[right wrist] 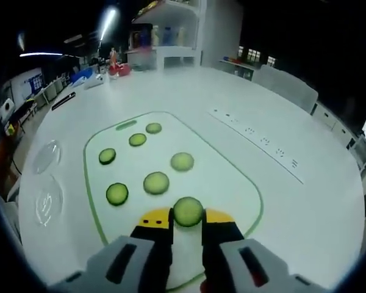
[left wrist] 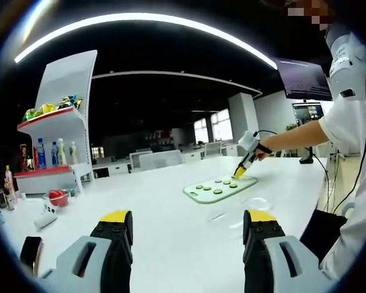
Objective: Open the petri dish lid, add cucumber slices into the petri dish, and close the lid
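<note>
On white cutting board (right wrist: pixel 232 183): right gripper (right wrist: pixel 187 227) jaws clamped on cucumber slice (right wrist: pixel 188 211), six more slices behind. Petri dish (right wrist: pixel 47 155) and lid (right wrist: pixel 48 201) lie apart on table, well left. Left gripper (left wrist: pixel 188 227) jaws apart, empty. Risk: thin wet slice slips or splits under squeeze during carry; light dish skids when slice lands.

I can read no words, numbers or brand names anywhere here. The plastic bottles (left wrist: pixel 53 153) on my white shelf unit (left wrist: pixel 61 122) carry coloured labels, but they are too small and blurred to make out. The dark wall screen (left wrist: pixel 302 79) shows nothing legible, and the small marks along the white table (right wrist: pixel 256 137) are too tiny to tell.
</note>
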